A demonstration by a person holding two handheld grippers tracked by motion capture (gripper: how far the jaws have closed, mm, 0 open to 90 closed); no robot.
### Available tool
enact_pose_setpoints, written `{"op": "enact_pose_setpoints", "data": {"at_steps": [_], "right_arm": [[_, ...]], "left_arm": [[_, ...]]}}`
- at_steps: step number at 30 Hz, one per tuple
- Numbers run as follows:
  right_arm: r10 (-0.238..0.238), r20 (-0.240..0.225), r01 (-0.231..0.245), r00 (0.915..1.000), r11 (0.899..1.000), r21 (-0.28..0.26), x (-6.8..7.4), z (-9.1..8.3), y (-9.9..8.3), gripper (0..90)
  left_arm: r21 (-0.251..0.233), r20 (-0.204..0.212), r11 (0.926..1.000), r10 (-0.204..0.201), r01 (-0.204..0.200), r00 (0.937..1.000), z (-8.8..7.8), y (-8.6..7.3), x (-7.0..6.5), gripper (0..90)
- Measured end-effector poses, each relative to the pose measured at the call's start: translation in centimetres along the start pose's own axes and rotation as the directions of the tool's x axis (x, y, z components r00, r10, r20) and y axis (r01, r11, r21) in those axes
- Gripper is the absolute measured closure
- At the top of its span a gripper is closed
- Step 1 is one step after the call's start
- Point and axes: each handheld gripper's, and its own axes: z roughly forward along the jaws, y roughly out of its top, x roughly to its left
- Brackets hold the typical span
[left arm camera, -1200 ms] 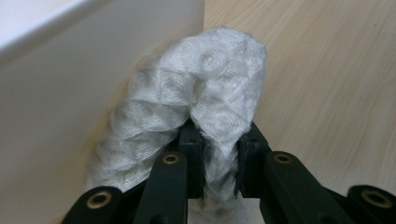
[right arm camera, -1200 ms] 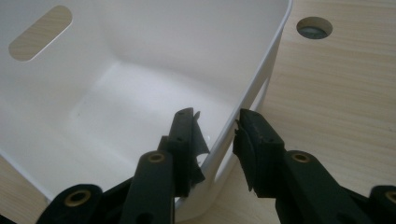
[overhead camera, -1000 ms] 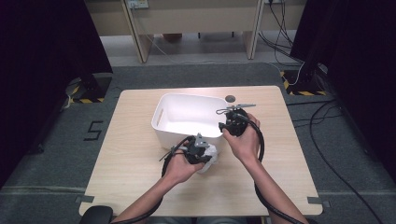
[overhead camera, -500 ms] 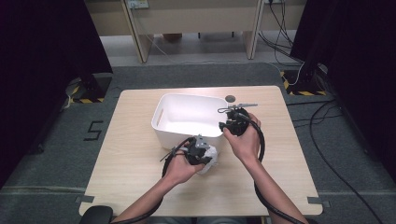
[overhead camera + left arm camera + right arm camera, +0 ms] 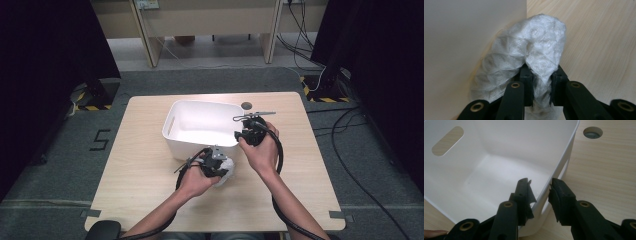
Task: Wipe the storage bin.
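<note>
1. Left gripper [image 5: 220, 167] sat at the near side of the white bin [image 5: 172, 131], low over the wooden table [image 5: 135, 170].
2. Its jaws were clamped on a white textured cloth [image 5: 529, 57]; the left gripper view showed a fold of the fabric pinched between both black jaws.
3. Cloth was bunched up, resting on the table and pressed against the bin's outer wall [image 5: 461, 37]. In the high view the cloth [image 5: 228, 167] showed just right of the left hand [image 5: 195, 181].
4. Right gripper [image 5: 540, 188] straddled the bin's rim at its right wall: one jaw inside the bin, one outside.
5. Right jaws had just been closing a little, with the rim [image 5: 559, 170] between them. Slight gap was visible on both sides of the wall, so I couldn't confirm the pads were pressing on it.
6. Right hand [image 5: 262, 150] was at the bin's near-right corner in the high view, cable looping back along the forearm.
7. Bin interior looked bare; handle slot [image 5: 447, 137] was visible in the far wall.
8. Round grommet hole [image 5: 246, 106] sat in the table just behind the bin's right corner.
</note>
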Motion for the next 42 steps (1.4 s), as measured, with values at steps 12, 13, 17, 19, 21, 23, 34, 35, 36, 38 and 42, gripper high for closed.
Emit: {"op": "enact_pose_setpoints", "data": {"at_steps": [12, 13, 17, 19, 21, 23, 34, 35, 36, 38, 42], "right_arm": [[0.004, 0.005, -0.004, 1.0, 1.0, 0.001, 0.1, 0.0, 0.0, 68.8], [0.006, 0.006, -0.006, 1.0, 1.0, 0.001, 0.1, 0.0, 0.0, 68.9], [0.006, 0.005, -0.006, 1.0, 1.0, 0.001, 0.1, 0.0, 0.0, 68.9], [0.007, 0.007, -0.007, 1.0, 1.0, 0.0, 0.1, 0.0, 0.0, 68.9], [0.005, 0.006, -0.005, 1.0, 1.0, 0.001, 0.1, 0.0, 0.0, 68.8], [0.005, 0.006, -0.005, 1.0, 1.0, 0.001, 0.1, 0.0, 0.0, 68.8], [0.004, 0.007, -0.004, 1.0, 1.0, 0.001, 0.1, 0.1, 0.0, 68.8], [0.007, 0.005, -0.007, 1.0, 1.0, 0.003, 0.1, 0.1, 0.1, 68.8], [0.007, 0.004, -0.007, 1.0, 1.0, 0.003, 0.1, 0.1, 0.1, 68.8], [0.012, 0.004, -0.012, 0.9999, 1.0, 0.004, 0.1, 0.1, 0.1, 68.8], [0.013, 0.003, -0.013, 0.9999, 1.0, 0.006, 0.1, 0.2, 0.2, 68.8]], "left_arm": [[-0.011, 0.005, 0.9999, 0.008, -0.007, 1.0, -0.1, 0.8, -0.4, 76.2], [-0.017, 0.006, 0.9998, 0.009, -0.009, 0.9999, -0.3, 1.1, -0.5, 76.2], [-0.027, 0.007, 0.9995, 0.016, -0.015, 0.9999, -0.5, 1.6, -0.7, 76.2], [-0.037, 0.008, 0.9992, 0.017, -0.017, 0.9998, -0.8, 1.9, -0.8, 76.2], [-0.048, 0.008, 0.9986, 0.021, -0.02, 0.9998, -1.1, 2.3, -0.9, 76.2], [-0.052, 0.008, 0.9985, 0.018, -0.018, 0.9998, -1.3, 2.4, -0.9, 76.2], [-0.077, 0.001, 0.9966, 0.03, -0.03, 0.9996, -2.4, 3.1, -0.9, 76.2], [-0.075, 0.001, 0.9967, 0.032, -0.032, 0.9995, -2.5, 3.1, -0.9, 76.1], [-0.076, -0.001, 0.9963, 0.041, -0.041, 0.9992, -2.4, 3.3, -1.0, 76.0], [-0.076, 0.0, 0.9961, 0.044, -0.044, 0.999, -2.5, 3.3, -1.1, 76.0], [-0.079, 0.002, 0.9954, 0.054, -0.054, 0.9985, -2.4, 3.6, -1.3, 76.0]]}}
